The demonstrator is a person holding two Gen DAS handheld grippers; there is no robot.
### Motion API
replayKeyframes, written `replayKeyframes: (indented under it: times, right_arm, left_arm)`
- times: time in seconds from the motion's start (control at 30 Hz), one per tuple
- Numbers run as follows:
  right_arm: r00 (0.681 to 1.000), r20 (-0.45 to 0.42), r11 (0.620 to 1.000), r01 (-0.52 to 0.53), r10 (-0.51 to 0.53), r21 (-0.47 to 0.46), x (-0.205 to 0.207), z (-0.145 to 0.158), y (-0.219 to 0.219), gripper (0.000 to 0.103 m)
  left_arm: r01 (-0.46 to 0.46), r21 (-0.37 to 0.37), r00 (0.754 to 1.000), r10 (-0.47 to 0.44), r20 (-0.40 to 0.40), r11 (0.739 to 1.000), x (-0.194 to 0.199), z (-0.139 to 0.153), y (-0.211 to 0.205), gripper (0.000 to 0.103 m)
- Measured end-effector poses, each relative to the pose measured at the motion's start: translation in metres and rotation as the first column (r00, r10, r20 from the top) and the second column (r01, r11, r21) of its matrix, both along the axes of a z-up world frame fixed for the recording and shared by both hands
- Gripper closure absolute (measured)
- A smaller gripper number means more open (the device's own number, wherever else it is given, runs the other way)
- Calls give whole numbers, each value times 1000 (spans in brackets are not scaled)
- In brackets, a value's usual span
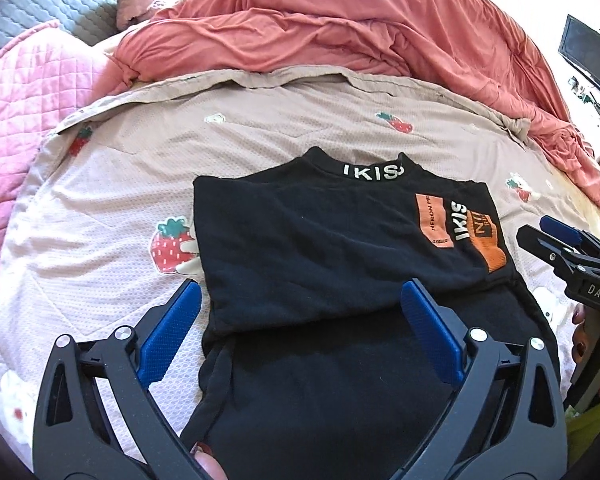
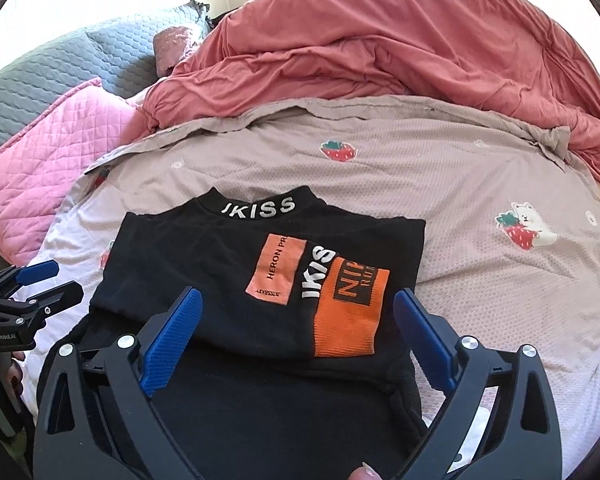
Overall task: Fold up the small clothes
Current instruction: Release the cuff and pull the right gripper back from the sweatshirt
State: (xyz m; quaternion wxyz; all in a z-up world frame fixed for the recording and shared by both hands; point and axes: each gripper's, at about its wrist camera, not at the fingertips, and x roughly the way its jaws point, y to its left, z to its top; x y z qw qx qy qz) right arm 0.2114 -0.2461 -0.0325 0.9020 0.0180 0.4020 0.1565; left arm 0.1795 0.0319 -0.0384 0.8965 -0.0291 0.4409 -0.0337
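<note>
1. Nearest: left tongs spread wide, nothing between the blue pads; they hang just over the near part of the black top, not clearly touching it.
2. Right tongs also spread wide, empty, over the near right part of the same garment. In the left wrist view they show at the right edge, beside the top's right side.
3. Task item: black top lies flat on the bed's strawberry-print cover, roughly mid-bed, collar at the far end w/ white "IKISS" lettering.
4. Progress (judgement): sides/sleeves look already folded in. An upper layer w/ the orange patch lies across the chest, its lower edge a clear step over the bottom layer. Body is a narrow rectangle, so the lengthwise folds seem done.
5. Left to do, prob.: hem end nearest the cameras isn't yet brought up to the collar. One more crosswise fold, maybe a smoothing pass. Roughly over halfway, I'd say.
6. Next move would need both tongs to pinch the near hem corners. Those corners sit under the tongs' frames, can't see them properly.
7. Risk: thick knit, loose layers; the folded sleeve could slip out if lifted unevenly.
8. Farther: rumpled coral duvet across the bed's far side, pink quilted pillow far left, grey quilted pillow behind it. No other small clothes clearly visible.
</note>
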Motion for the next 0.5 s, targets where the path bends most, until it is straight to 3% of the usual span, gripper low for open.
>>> replayKeyframes:
  times: [0.5]
  right_arm:
    - [1000,20,1000,-20,20,-8,-23,14,-3,5]
  left_arm:
    - [-31,23,999,31,16,999,-23,13,10,9]
